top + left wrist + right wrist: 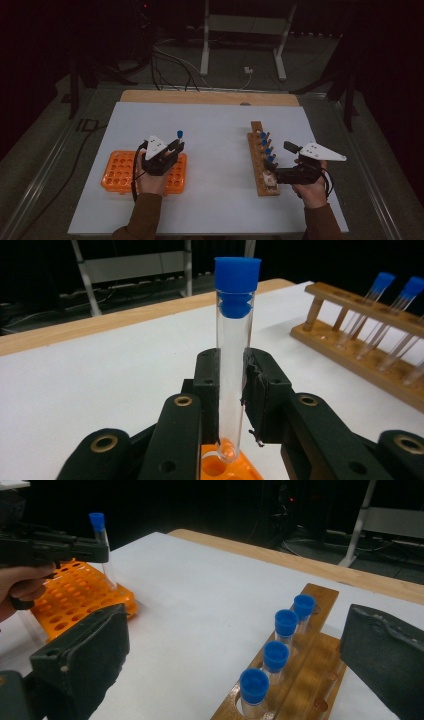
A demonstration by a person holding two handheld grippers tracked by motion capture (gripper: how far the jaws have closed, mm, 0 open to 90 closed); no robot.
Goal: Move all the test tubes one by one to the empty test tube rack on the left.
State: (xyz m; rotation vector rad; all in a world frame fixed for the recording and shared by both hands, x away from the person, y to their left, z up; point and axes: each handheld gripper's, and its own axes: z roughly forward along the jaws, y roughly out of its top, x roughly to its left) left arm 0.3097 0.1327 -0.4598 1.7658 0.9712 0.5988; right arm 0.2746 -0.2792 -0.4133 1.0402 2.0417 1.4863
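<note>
My left tool (231, 385) pinches a clear test tube (233, 365) with a blue cap, held upright with its rounded bottom just above a hole at the corner of the orange rack (120, 172). My right tool (235, 650) stands spread beside the wooden rack (295, 675) on the white tabletop (215, 150), where four capped tubes (275, 655) stand.

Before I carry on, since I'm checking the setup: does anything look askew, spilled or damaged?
Mostly fine. One pad of the left gripper looks ragged and frayed along its edge beside the tube it clamps upright. The four capped tubes stand in the wooden rack; the orange rack sits flat. No spills.
</note>
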